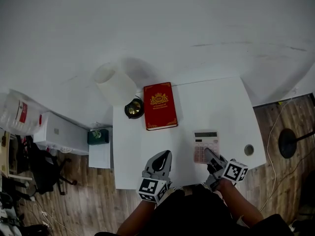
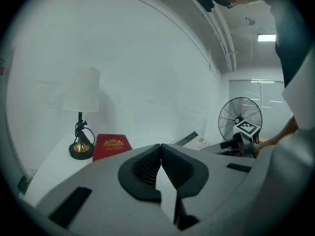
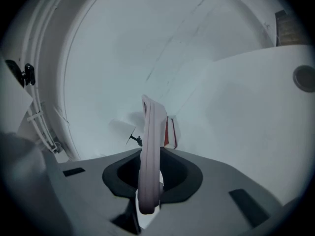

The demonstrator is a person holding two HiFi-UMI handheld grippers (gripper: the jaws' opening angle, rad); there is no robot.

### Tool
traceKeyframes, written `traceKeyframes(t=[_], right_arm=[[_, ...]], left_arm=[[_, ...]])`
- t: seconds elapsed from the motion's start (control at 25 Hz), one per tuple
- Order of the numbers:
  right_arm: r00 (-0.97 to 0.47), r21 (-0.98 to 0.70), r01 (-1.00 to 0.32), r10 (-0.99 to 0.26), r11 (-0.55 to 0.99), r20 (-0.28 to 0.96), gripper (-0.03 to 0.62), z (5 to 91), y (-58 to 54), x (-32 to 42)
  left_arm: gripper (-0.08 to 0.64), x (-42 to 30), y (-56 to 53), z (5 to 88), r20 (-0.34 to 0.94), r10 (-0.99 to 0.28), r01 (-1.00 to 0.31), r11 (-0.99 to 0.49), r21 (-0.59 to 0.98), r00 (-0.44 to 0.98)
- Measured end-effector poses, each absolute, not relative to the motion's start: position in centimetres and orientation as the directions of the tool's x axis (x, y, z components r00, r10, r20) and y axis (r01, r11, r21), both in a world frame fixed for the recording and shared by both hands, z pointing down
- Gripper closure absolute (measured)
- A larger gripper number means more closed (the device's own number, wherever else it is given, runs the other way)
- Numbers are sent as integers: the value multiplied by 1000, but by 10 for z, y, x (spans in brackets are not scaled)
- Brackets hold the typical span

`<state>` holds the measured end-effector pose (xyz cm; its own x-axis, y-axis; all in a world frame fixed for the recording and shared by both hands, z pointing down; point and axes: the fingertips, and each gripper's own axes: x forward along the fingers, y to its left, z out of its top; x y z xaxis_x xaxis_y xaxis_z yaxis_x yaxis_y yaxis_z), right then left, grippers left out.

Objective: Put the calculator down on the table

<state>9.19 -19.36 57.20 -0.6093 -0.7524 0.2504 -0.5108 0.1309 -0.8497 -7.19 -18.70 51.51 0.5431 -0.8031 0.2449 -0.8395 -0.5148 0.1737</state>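
Observation:
The pale calculator [image 1: 205, 145] with pinkish keys hangs low over the right part of the white table [image 1: 221, 107]. My right gripper [image 1: 213, 160] is shut on its near edge. In the right gripper view the calculator [image 3: 150, 146] stands edge-on between the jaws of my right gripper [image 3: 150, 178]. I cannot tell whether it touches the table. My left gripper [image 1: 161, 157] hovers over the table's front edge, left of the calculator, shut and empty. In the left gripper view the calculator [image 2: 194, 140] and the right gripper's marker cube [image 2: 244, 128] show beyond my shut left gripper [image 2: 161, 167].
A red book [image 1: 160, 106] lies at the table's middle back, with a white-shaded lamp [image 1: 117, 85] on a brass base [image 1: 134, 108] to its left. A round cable hole [image 1: 249, 149] sits near the right edge. A standing fan [image 2: 240, 114] is off to the right.

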Motion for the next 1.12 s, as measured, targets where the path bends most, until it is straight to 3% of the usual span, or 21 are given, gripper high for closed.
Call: traceKeyframes(t=[0.48,1.12], right_arm=[[-646,-884,-468,-676,-14,353,505,638,-196,92],[-635,-790,-611,-566,-47,526,505,681,-198,82]], left_arm=[[540,-81,-178,535,288,-831,-879,-436,191,475],[540,-77,-180,550,326,-821,-883,-439,168,470]])
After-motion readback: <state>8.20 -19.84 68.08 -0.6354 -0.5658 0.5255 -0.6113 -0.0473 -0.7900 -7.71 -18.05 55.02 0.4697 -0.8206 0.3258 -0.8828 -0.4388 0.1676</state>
